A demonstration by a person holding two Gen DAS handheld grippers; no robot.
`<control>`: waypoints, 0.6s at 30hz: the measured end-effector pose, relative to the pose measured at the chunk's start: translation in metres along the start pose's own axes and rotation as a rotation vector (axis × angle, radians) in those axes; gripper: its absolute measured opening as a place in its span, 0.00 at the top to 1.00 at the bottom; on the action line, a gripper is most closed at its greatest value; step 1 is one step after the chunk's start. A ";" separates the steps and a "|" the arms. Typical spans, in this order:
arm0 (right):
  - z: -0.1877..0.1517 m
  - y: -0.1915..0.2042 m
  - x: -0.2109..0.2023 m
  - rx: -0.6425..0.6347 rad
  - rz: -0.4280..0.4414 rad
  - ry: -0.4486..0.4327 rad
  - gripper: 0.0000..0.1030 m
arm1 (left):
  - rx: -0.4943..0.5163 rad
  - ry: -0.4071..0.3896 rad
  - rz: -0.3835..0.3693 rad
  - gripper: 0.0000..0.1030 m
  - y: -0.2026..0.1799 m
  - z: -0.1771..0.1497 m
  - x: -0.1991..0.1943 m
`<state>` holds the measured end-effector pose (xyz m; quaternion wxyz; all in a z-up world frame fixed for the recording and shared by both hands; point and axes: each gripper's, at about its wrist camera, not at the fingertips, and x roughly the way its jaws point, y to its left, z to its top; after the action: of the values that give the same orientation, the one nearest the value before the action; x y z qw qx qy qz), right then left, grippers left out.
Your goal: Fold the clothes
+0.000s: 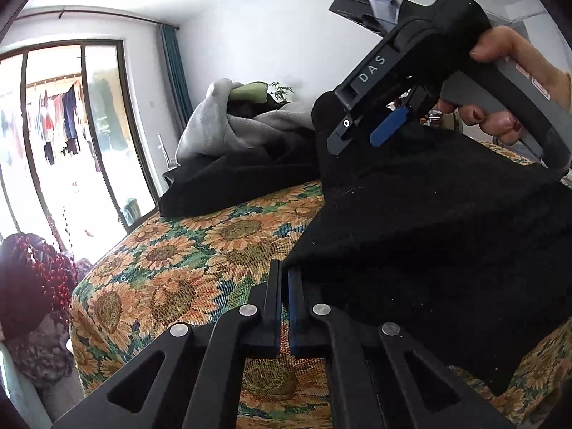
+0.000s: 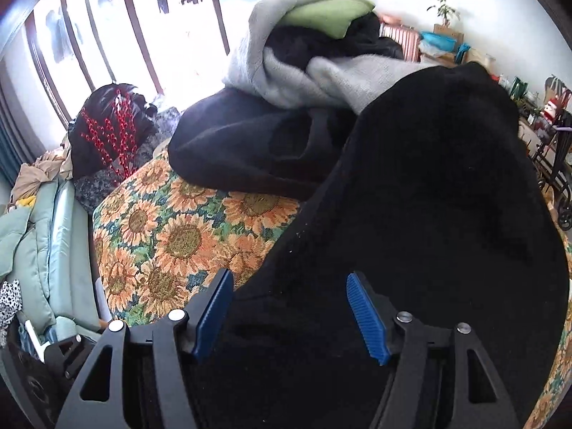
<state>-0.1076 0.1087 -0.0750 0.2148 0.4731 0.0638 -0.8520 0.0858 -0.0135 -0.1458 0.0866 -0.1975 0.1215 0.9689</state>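
Left jaws (image 1: 284, 286): closed; we cannot tell if the black garment (image 1: 429, 232) edge is pinched.
Right jaws (image 2: 289, 307): open, directly over it.
Axis: toward worktop's (image 1: 171, 268) far edge.

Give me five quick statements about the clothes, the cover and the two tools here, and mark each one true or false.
1. The left tool has its jaws closed together. True.
2. The right tool is clamped shut on the black garment. False: its blue pads stand apart, with the garment lying under them.
3. The cover under the clothes is plain blue. False: it has a sunflower print.
4. A green item sits on top of the pile at the back, above the grey garment. True.
5. A hand holds the right tool's handle. True.
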 end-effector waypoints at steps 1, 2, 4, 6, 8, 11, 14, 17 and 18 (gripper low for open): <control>0.002 0.003 0.005 -0.008 0.002 0.024 0.32 | -0.002 -0.001 0.002 0.97 -0.001 0.000 0.000; 0.003 0.006 0.010 -0.015 0.007 0.049 0.32 | -0.004 -0.002 0.002 0.97 -0.001 -0.001 -0.001; 0.006 0.010 0.019 -0.018 0.024 0.073 0.34 | -0.011 -0.005 -0.003 0.97 -0.001 -0.001 -0.002; 0.009 0.015 0.025 -0.028 0.041 0.083 0.50 | -0.023 -0.003 -0.010 0.97 0.000 -0.001 0.001; 0.011 0.022 0.032 -0.059 0.049 0.115 0.67 | -0.036 -0.001 -0.011 0.97 0.003 -0.001 0.002; 0.012 0.035 0.048 -0.116 -0.054 0.172 0.77 | -0.046 -0.004 -0.005 0.97 0.004 0.001 0.003; 0.017 0.036 0.052 -0.097 -0.043 0.158 0.88 | -0.066 -0.005 0.015 0.97 0.006 0.000 0.002; 0.028 0.031 0.057 -0.052 0.034 0.152 0.92 | -0.143 0.012 0.006 0.97 0.015 -0.003 0.003; 0.032 0.029 0.061 -0.039 0.047 0.157 0.92 | -0.167 0.019 0.001 0.97 0.019 -0.004 0.004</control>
<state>-0.1480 0.0537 -0.1062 0.2382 0.5356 0.0856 -0.8057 0.0800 -0.0321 -0.1471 0.0682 -0.2133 0.0412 0.9737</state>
